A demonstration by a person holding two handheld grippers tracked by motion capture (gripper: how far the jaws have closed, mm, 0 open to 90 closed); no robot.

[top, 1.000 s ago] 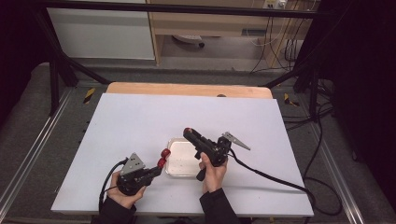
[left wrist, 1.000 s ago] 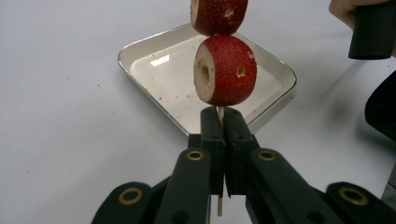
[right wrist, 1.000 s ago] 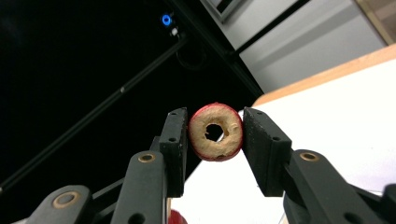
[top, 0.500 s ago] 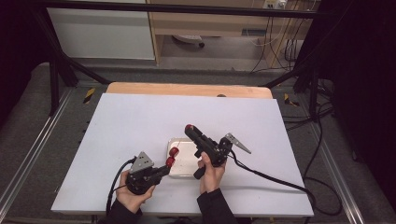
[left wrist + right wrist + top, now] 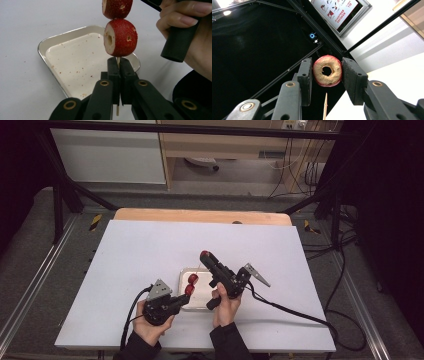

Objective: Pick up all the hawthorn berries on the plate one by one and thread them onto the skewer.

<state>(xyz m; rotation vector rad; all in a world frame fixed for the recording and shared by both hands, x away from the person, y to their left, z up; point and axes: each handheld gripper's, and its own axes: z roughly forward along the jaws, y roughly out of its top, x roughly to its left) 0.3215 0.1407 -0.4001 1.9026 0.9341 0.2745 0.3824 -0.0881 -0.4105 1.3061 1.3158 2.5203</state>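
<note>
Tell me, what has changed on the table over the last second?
The left gripper, shut on a skewer with two red fruits, has carried it toward the right gripper and a little upward. The right gripper keeps its cored fruit clamped, raised. The tray stayed put.

In the right gripper view, a white rectangular notice board in a grey frame (image 5: 337, 11) hangs on the far wall, at the top of the picture. It carries small black pictograms in rows and a red panel at its right end. On that red panel the white number "119" can be read. The remaining small print on the board is too blurred to make out. No other text, label or brand can be read in the high view or the left gripper view.
</note>
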